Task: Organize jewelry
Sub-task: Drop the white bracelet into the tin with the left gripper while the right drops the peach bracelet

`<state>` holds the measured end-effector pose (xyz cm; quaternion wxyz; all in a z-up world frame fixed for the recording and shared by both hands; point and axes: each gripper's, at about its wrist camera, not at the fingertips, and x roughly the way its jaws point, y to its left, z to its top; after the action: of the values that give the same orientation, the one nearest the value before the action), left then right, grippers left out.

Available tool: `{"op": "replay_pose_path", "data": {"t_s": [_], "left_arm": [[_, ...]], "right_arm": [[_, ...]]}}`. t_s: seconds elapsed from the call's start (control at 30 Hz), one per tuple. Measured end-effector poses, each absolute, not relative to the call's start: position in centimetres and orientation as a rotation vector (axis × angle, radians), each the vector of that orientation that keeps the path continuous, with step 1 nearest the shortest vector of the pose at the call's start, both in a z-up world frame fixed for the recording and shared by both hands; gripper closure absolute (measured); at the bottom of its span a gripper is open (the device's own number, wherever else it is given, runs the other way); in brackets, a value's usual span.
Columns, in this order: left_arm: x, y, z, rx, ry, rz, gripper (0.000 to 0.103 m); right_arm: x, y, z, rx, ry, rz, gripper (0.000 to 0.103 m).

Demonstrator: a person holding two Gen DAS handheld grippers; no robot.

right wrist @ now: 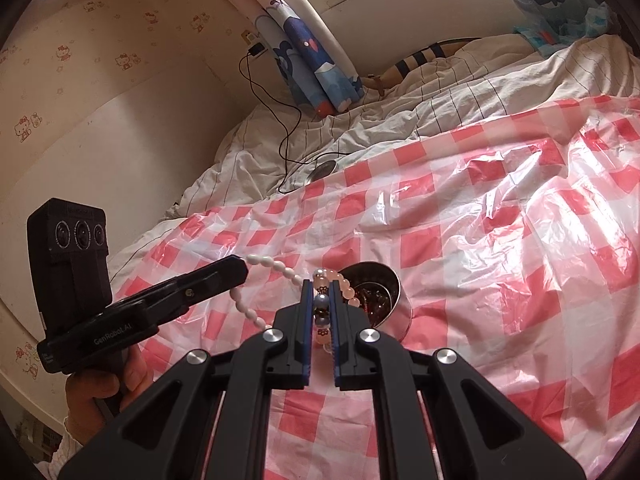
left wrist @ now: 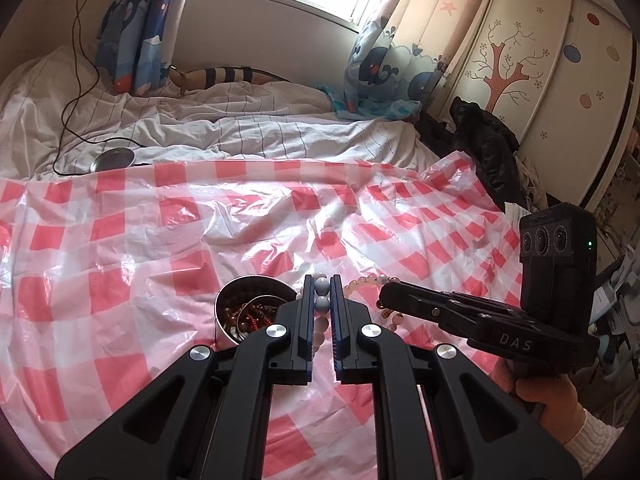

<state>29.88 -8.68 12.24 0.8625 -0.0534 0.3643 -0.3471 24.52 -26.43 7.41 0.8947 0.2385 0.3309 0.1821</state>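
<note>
**Both tools pinching beaded bracelets over the bed, beside the metal tin**

Left tool: pressed in on a pale bead bracelet; two grey-white beads sit between its fingers at the tips. In the right wrist view the same strand runs as a white bead loop out of the left tool's tip and curves toward the near side.

Right tool: pinching a pink bead bracelet; a grey-blue bead and small dark flower-patterned beads are clamped between the blue pads. Pink beads arc over the tool tip to the right. In the left wrist view the right tool comes in from the right, pink beads showing just beyond its tip.

Round metal tin: open, standing on the red-and-white checked plastic sheet, just left of the left tool's tips. Holds dark red and brown beaded pieces and what looks like a bangle. From the right wrist the tin is just right of and behind the right tool.

Both bracelets are held above the sheet, close to the tin, not inside it.

Far left on the white striped bedding: a shiny round lid with a black cable running by it. Whale-print curtains at the window, black bag far right. Each tool's handle held by a hand.
</note>
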Motion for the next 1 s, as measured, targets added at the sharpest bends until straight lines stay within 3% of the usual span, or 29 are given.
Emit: {"op": "replay_pose_path", "data": {"t_s": [0.67, 0.7, 0.83, 0.93, 0.97, 1.0], "left_arm": [[36.0, -10.3, 3.4, -0.132, 0.939, -0.614, 0.096], [36.2, -10.2, 3.1, -0.118, 0.956, -0.596, 0.094], [36.7, -8.1, 3.4, -0.179, 0.964, -0.575, 0.069], [37.0, -6.3, 4.4, -0.229, 0.935, -0.546, 0.062], [37.1, -6.0, 4.7, -0.240, 0.932, -0.545, 0.061], [37.1, -5.6, 4.9, -0.247, 0.929, -0.540, 0.060]], "right_arm": [[28.7, -25.7, 5.1, 0.436, 0.757, 0.384, 0.095], [28.9, -25.3, 5.0, 0.431, 0.764, 0.393, 0.095], [30.3, -24.3, 4.3, 0.488, 0.786, 0.461, 0.095], [31.6, -23.9, 3.3, 0.522, 0.835, 0.472, 0.094], [32.1, -23.7, 2.7, 0.481, 0.867, 0.437, 0.091], [32.4, -23.6, 2.4, 0.440, 0.884, 0.391, 0.080]]}}
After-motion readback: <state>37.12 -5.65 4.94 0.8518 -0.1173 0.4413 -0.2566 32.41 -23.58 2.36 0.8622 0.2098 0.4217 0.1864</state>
